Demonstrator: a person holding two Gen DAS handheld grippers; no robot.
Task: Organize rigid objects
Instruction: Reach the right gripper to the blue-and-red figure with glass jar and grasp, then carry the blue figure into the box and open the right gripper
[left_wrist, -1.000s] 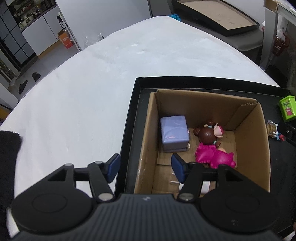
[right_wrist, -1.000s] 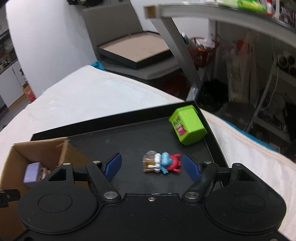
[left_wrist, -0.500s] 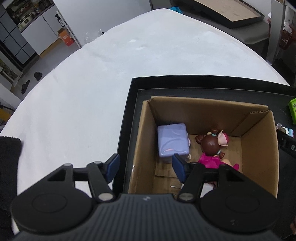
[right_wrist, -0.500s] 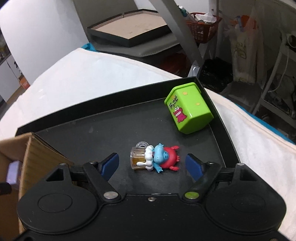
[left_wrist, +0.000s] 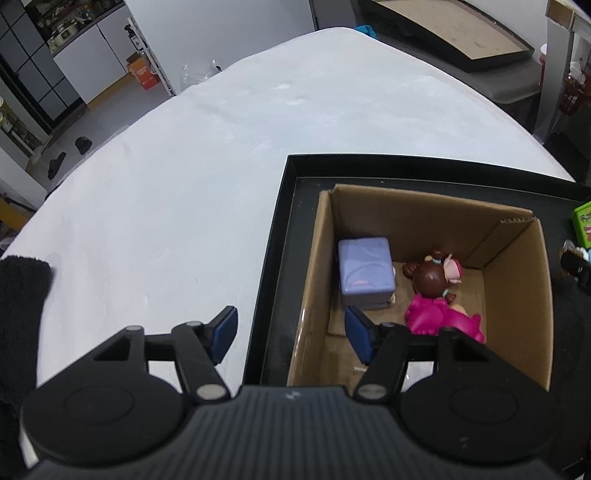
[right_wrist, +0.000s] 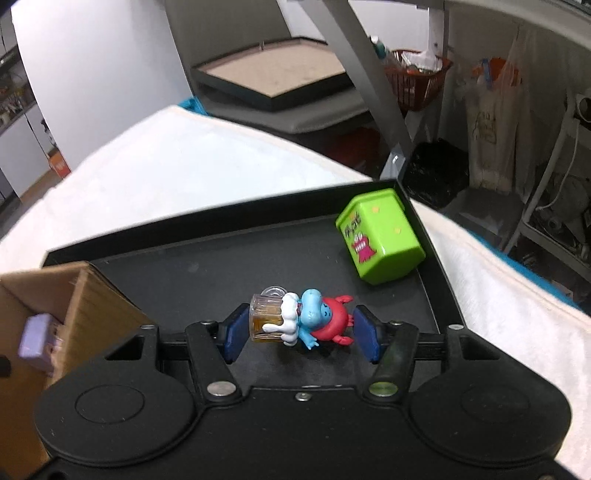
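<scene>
A cardboard box (left_wrist: 517, 295) stands in a black tray (left_wrist: 280, 229) on the white table. Inside it lie a purple cube (left_wrist: 365, 271) and a doll in a pink dress (left_wrist: 439, 295). My left gripper (left_wrist: 291, 332) is open and empty, straddling the box's near left wall. My right gripper (right_wrist: 301, 330) has its blue pads against both ends of a small blue-and-red figure with a beer mug (right_wrist: 299, 317) on the tray floor (right_wrist: 207, 273). A green toy box (right_wrist: 380, 236) lies tilted in the tray's far right corner.
The box's corner (right_wrist: 81, 295) and the purple cube (right_wrist: 35, 338) show at the left of the right wrist view. A black cloth (left_wrist: 20, 295) lies at the table's left edge. A framed board (right_wrist: 266, 77) and shelving stand beyond the table.
My right gripper has moved forward around the figure and its fingers have closed in on it. My left gripper has shifted slightly over the box and stays open.
</scene>
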